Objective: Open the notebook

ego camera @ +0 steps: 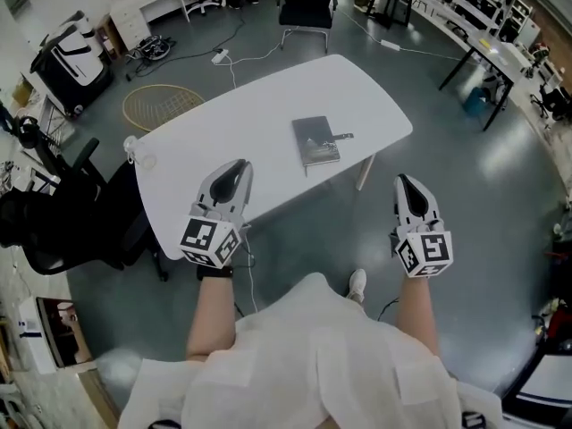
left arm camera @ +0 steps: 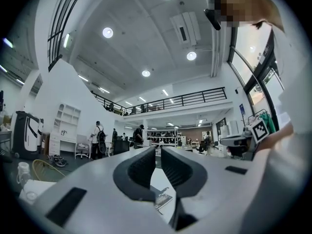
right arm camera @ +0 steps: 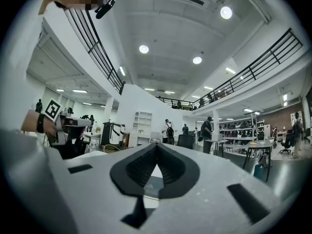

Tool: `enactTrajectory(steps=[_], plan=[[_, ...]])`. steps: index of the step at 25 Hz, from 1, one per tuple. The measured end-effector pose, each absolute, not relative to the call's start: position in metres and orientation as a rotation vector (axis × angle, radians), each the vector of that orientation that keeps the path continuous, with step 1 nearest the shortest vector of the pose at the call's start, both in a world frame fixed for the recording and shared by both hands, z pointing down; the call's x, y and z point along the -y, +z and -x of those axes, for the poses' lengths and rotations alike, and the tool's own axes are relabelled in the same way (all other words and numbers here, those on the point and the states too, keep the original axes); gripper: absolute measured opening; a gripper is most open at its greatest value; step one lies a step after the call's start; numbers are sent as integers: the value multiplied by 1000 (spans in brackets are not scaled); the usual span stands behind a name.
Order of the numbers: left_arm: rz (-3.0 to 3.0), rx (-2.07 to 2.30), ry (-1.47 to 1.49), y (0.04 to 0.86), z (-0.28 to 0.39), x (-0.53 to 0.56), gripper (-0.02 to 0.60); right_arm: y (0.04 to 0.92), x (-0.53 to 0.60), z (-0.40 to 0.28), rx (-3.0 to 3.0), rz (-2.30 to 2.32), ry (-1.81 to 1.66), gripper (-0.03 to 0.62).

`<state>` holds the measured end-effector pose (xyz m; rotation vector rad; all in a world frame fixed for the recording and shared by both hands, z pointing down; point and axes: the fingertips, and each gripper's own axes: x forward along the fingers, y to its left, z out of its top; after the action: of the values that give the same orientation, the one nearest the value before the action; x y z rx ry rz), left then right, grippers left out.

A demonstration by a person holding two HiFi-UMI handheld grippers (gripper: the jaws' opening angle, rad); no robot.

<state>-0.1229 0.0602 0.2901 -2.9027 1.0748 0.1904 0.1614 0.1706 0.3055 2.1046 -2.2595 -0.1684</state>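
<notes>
View from above the standing person, with both hand-held grippers level in front of the body.

The white table (ego camera: pixel 223 119) stands askew on the grey floor. The notebook (ego camera: pixel 315 141) lies closed and flat on it, towards the near right part of the top, cover up. A small dark object (ego camera: pixel 343 137), too small to identify, touches its right edge.

The left gripper (ego camera: pixel 237 170) hovers over the near edge of the table, left of the notebook and apart from it. In the left gripper view its jaws (left arm camera: pixel 158 152) stand a narrow slit apart, with nothing between them. The notebook (left arm camera: pixel 163 200) shows below them on the tabletop.

The right gripper (ego camera: pixel 402 182) is held over bare floor, beyond the table's near right corner and clear of both table and notebook. In the right gripper view its jaws (right arm camera: pixel 156 147) meet at the tips and grip nothing.

A black office chair (ego camera: pixel 54 217) stands left of the table; a second chair (ego camera: pixel 307 3) stands beyond its far side.
</notes>
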Motion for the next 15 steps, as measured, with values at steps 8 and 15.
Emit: enactTrajectory(steps=[8, 15], plan=[[2895, -1114, 175, 302, 140, -48, 35, 314, -150, -149, 2278, -2074, -150, 5], [2889, -1140, 191, 303, 153, -43, 35, 315, -142, -142, 2267, -2054, -161, 5]])
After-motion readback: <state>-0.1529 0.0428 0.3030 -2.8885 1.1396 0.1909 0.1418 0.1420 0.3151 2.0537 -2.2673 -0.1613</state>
